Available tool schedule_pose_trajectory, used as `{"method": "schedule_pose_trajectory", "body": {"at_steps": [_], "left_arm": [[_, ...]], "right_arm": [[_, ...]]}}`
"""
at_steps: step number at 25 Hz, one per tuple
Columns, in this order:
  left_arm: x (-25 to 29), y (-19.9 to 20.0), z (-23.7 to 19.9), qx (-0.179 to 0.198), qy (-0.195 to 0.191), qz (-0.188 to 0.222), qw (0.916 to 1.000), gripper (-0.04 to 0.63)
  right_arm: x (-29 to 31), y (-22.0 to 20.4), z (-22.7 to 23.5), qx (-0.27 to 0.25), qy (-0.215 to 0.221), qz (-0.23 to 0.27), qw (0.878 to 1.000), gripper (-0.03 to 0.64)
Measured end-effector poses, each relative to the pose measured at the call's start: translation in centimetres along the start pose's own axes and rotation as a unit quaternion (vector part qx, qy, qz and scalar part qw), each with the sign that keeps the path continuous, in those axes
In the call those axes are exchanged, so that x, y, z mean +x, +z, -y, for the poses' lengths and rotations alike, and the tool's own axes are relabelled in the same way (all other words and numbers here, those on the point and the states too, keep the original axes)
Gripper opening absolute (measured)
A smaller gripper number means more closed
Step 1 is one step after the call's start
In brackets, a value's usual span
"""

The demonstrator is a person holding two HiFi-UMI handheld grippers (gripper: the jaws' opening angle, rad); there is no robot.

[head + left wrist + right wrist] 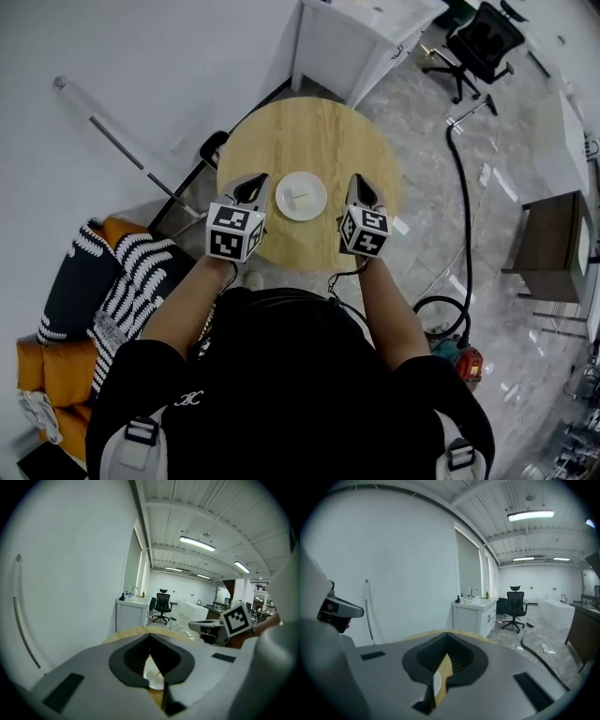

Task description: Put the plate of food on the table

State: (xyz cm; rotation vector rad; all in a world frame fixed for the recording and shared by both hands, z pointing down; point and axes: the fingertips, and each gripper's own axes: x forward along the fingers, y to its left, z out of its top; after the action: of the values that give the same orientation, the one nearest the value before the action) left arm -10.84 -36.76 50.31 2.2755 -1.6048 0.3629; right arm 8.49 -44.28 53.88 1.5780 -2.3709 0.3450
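A white plate (pixel 301 196) holding a small pale piece of food lies near the front of the round wooden table (pixel 309 131). My left gripper (pixel 251 185) hovers just left of the plate and my right gripper (pixel 360 186) just right of it, neither touching it. Both are shut with nothing between the jaws. In the left gripper view the jaw tips (pixel 150 637) meet, and a slice of the plate (pixel 152 677) shows beneath them. In the right gripper view the closed jaws (pixel 447 637) hide most of the table, leaving only a sliver of the plate (pixel 436 684).
A white sink cabinet (pixel 366 37) stands beyond the table and a black office chair (pixel 478 42) farther right. A black hose (pixel 464 206) snakes across the floor to a red device (pixel 466 361). Striped cushions (pixel 131 272) lie on an orange seat at my left.
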Motion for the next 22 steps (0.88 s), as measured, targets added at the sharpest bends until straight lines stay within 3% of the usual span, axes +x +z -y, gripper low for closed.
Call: {"method": "schedule_pose_trajectory", "body": {"at_steps": [5,12,22], "left_arm": [[0.5,0.5,1.4,0.009,-0.01,0.004,0.9999,0.005],[1.1,0.7,2.9,0.016,-0.022,0.002,0.9996,0.005],[0.8,0.4,3.8,0.023,-0.026,0.0,0.9994,0.005]], "right_arm": [[-2.4,3.3,0.1,-0.028,0.008,0.048,0.998,0.008],[-5.4,6.4,0.3,-0.023,0.029,0.096,0.995,0.008],[-6.8,6.1,-0.4,-0.046,0.036,0.103,0.993,0.008]]}}
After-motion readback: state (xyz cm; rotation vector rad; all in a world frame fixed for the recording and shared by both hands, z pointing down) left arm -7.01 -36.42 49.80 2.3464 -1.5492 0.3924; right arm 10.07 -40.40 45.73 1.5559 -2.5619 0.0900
